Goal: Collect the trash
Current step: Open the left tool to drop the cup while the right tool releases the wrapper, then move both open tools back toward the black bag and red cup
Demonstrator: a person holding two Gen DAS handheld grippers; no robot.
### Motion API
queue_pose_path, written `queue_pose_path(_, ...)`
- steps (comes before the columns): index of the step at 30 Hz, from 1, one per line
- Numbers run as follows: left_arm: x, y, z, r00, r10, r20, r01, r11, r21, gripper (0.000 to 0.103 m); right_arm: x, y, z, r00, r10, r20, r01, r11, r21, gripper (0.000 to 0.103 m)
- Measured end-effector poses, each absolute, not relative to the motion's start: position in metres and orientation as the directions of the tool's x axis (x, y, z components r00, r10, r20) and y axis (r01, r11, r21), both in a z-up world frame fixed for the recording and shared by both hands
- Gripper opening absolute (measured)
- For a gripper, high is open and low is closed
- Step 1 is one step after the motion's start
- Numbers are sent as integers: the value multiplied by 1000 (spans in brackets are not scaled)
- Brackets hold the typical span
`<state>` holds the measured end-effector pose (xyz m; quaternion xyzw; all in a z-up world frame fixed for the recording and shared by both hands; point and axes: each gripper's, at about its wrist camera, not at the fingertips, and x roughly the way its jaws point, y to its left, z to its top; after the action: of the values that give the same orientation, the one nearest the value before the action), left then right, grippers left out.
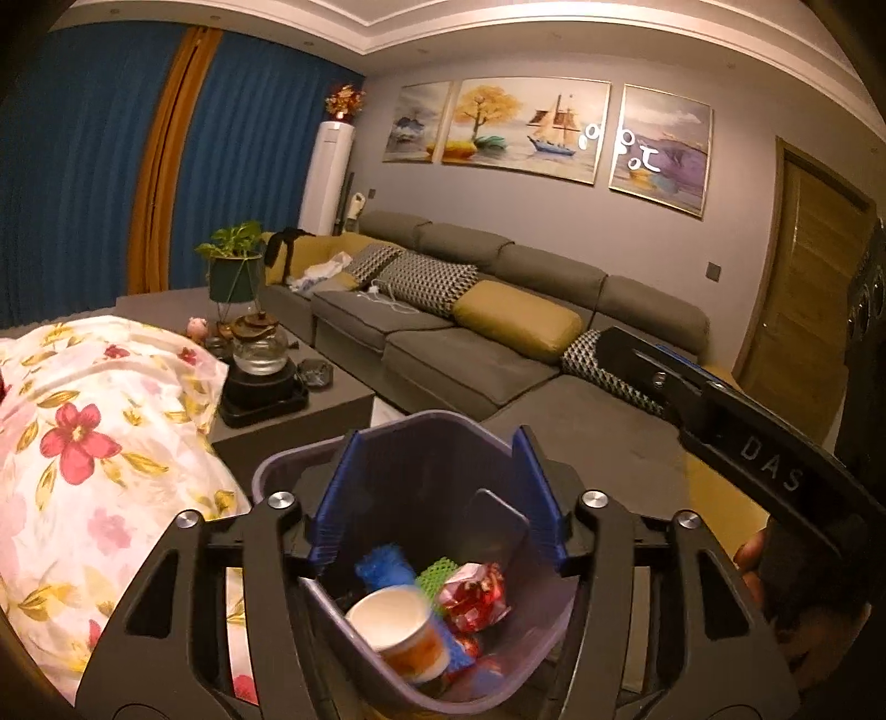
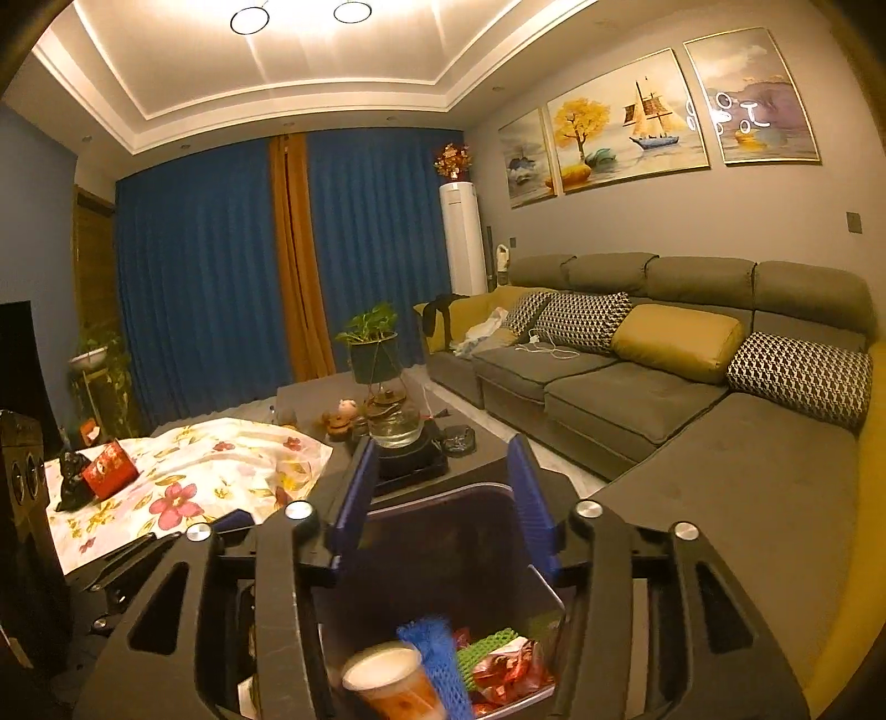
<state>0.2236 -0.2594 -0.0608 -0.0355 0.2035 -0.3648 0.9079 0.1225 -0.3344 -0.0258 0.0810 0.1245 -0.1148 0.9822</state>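
Left wrist view: the left gripper (image 1: 437, 487) hangs over a purple trash bin (image 1: 387, 443), its blue fingers (image 1: 338, 498) spread apart and clasping nothing. The bin stands upright, mouth up, its long axis running away from the camera toward the grey sofa (image 1: 470, 343). Inside lie a paper cup (image 1: 401, 628) tipped on its side with its mouth toward the left, blue netting (image 1: 382, 570), green netting (image 1: 437, 573) and a red foil wrapper (image 1: 473, 595). The right gripper's black body (image 1: 747, 437) crosses the right edge.

Right wrist view: the right gripper (image 2: 440, 487) also hangs over the bin (image 2: 482, 493), jaws apart and empty. Only this view shows a red box (image 2: 109, 468) on the floral cloth (image 2: 221, 459), and the ceiling lights (image 2: 299, 15). A glass teapot (image 2: 394, 426) stands on the dark coffee table (image 2: 476, 459) before blue curtains (image 2: 205, 266).
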Motion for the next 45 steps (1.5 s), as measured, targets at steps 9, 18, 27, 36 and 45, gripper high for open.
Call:
queue_pose_path(9, 218, -210, -54, 764, -544, -348, 495, 839, -225, 91, 117, -317, -26, 943, -198, -269, 237, 964, 121, 75)
queue_pose_path(18, 205, -146, -37, 848, -377, -374, 333, 926, -179, 95, 117, -278, -27, 943, -147, -297, 185, 977, 104, 82)
queue_pose_path(27, 196, -70, -32, 893, -249, -375, 201, 966, -163, 95, 127, -219, -20, 950, -57, -308, 89, 992, 90, 82)
queue_pose_path(36, 196, 6, -28, 918, -124, -378, 69, 986, -155, 95, 147, -144, -17, 945, 54, -323, -30, 997, 76, 82)
queue_pose_path(45, 217, 69, -29, 923, -27, -383, -26, 991, -132, 95, 192, -82, -19, 922, 139, -361, -116, 990, 86, 82)
